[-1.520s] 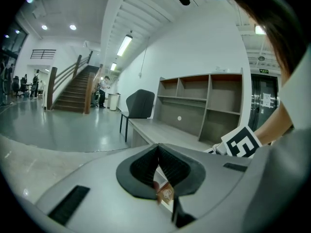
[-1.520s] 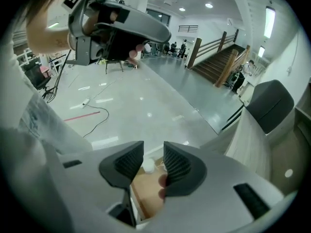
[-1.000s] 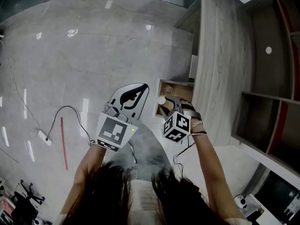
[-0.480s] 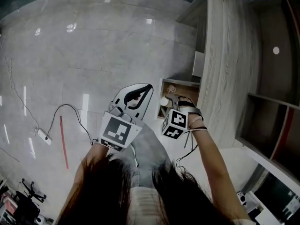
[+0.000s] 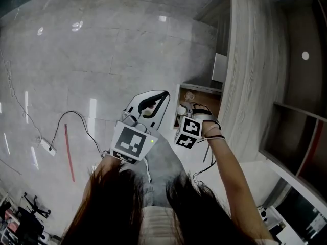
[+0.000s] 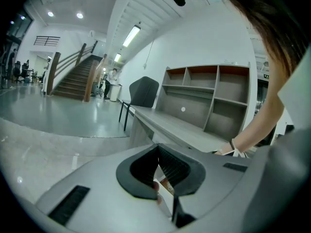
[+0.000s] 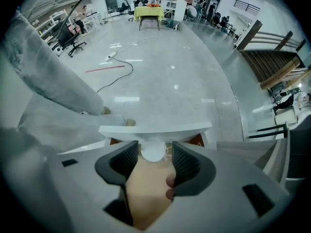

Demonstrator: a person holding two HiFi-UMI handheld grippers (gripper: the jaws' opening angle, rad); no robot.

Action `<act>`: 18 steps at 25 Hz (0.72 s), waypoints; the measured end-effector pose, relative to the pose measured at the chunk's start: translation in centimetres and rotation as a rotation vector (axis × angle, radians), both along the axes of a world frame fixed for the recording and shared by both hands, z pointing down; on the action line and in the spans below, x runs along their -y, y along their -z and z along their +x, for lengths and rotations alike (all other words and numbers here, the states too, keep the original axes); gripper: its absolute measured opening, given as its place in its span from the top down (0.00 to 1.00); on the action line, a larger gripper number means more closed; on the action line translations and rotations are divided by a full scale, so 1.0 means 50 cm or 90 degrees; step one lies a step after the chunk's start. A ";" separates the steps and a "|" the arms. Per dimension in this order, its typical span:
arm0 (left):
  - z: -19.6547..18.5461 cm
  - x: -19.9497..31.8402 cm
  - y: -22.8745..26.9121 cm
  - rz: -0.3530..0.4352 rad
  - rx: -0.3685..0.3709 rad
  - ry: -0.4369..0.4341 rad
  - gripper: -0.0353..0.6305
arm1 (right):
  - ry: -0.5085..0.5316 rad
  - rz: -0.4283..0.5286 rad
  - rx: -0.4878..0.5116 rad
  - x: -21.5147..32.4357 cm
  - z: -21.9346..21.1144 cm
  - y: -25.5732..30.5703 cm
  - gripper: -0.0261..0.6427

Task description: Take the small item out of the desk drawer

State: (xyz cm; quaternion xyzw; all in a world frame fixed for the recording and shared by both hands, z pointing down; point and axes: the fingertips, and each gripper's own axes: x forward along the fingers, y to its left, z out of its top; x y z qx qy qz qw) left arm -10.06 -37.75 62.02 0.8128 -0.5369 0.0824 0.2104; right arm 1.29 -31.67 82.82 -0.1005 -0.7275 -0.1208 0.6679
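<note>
The desk drawer stands pulled out under the desk top; its white front faces me. A small round white item lies inside, just behind that front, also visible in the head view as a pale dot. My right gripper points down into the drawer, its jaws opening, and the item sits between the tips with the pads off it. My left gripper hovers over the floor left of the drawer. Its pads meet at the tip with nothing in them.
The long wooden desk top runs along the right, with a shelf unit beyond it. On the glossy floor lie a cable with a power strip and a red strip. My grey trouser leg is close beside the drawer.
The right gripper has crept slightly left over the drawer's front. The left gripper keeps its place beside the drawer.
</note>
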 end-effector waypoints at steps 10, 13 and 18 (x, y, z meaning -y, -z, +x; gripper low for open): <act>-0.010 -0.002 -0.016 -0.004 -0.007 0.016 0.92 | -0.003 -0.005 -0.039 0.002 0.012 -0.050 0.65; -0.012 -0.008 -0.024 -0.009 -0.010 0.021 0.92 | -0.004 -0.004 -0.049 0.001 0.016 -0.066 0.65; -0.013 -0.015 -0.025 -0.011 -0.009 0.025 0.92 | -0.022 0.009 -0.047 0.007 0.015 -0.080 0.65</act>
